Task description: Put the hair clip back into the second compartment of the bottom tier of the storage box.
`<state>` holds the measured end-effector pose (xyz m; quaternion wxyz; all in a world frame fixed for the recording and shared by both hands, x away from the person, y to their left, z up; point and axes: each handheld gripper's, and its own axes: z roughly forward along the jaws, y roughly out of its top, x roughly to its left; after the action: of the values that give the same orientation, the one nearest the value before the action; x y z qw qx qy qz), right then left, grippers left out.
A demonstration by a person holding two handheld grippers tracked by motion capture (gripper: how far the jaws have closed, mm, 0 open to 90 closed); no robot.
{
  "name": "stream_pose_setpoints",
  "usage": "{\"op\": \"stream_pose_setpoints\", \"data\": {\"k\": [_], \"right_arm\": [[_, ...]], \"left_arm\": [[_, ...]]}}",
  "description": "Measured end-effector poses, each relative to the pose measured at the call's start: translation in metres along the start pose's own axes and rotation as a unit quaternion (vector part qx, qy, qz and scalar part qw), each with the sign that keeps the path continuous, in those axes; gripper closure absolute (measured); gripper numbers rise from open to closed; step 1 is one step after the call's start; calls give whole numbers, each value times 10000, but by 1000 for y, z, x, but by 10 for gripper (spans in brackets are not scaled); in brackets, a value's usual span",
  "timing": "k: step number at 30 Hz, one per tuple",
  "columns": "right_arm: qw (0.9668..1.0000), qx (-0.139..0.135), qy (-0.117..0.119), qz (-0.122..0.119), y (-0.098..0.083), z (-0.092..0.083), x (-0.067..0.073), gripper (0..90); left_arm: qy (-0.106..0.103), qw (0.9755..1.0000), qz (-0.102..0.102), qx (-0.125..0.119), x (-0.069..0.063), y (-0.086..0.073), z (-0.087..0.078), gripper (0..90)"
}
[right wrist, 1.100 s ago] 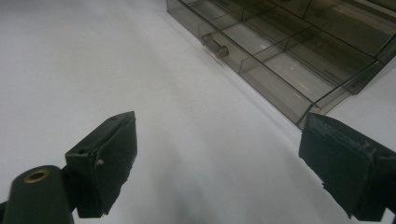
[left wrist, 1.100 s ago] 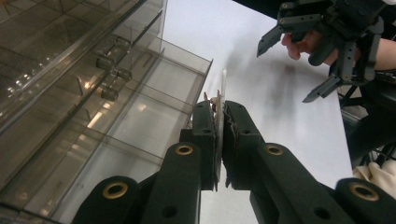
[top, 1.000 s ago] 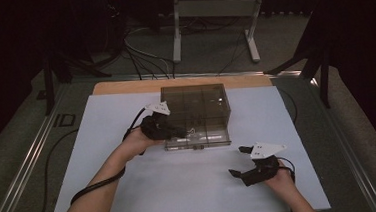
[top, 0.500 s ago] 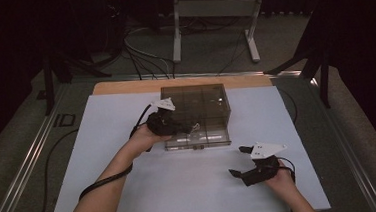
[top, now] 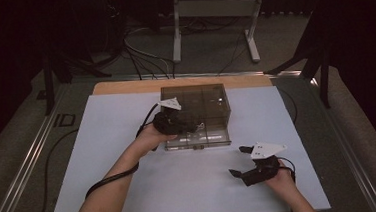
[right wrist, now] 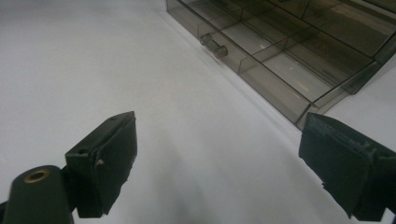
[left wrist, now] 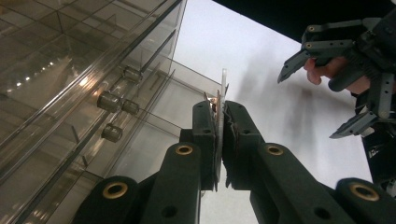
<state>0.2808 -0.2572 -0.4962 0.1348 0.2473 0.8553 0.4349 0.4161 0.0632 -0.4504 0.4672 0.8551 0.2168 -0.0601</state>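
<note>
Left claw (left wrist: 219, 122) pinching thin card (left wrist: 222, 88), drawer box (left wrist: 70, 70)

Smoked clear drawer box (top: 197, 116) on white mat; thin clear card (left wrist: 221, 116) edge-on beside open drawer.

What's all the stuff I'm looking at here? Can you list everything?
Drawer box: one, smoky clear plastic, far middle of the sheet, a drawer pulled out toward the person.
Thin flat piece: one, clear with a coppery edge, clamped in the left gripper beside the open drawer.
Sheet: one, white, covering the table.
Table: one, wooden edge showing beyond the sheet.
Stand: one, grey metal, on the floor behind.
Cables: several, dark, on the floor behind.
Left gripper: black, shut on the thin piece, at the box.
Right gripper: black, jaws wide apart, near right of the sheet.
</note>
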Motion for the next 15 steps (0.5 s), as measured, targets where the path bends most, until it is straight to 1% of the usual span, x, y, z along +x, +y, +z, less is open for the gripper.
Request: {"op": "stream_pose_setpoints", "data": {"k": [2,13,15], "right_arm": [[10000,-5,-3,-1,0,0,0,114],[10000,12,2,-10,0,0,0,115],[10000,20,1,-15,-1,0,0,115]], "left_arm": [[14,10000,0,39,1,0,3,842],[48,9999,-66,93,4,-1,14,842],[94,9999,-56,134,4,-1,16,842]]}}
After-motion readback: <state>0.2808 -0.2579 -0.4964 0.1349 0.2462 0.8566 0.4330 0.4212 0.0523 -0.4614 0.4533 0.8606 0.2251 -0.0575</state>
